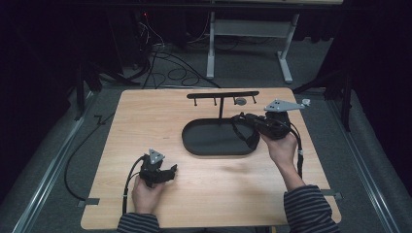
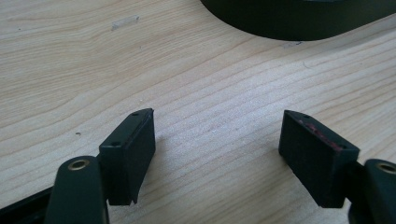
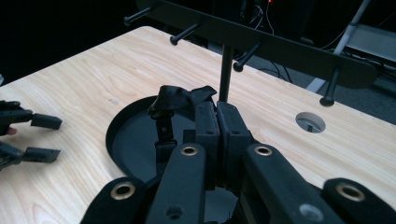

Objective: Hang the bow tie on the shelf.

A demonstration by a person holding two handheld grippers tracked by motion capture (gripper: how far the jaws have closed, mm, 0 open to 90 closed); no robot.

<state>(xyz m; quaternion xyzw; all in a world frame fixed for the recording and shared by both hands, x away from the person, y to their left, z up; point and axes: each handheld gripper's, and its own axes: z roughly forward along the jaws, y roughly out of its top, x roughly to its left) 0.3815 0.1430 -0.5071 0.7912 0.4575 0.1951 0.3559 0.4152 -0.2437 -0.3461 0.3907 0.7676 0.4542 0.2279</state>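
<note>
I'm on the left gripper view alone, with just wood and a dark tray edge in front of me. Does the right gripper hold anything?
Observer: Yes. The right gripper is shut on a black strap, pinched at its jaw tips.
Operator: Where is it relative to the tray?
Observer: Over the right end of the black oval tray, with the strap's loop hanging toward it.
Operator: Anything beyond the tray?
Observer: A black peg rack stands on a post at the tray's far side.
</note>
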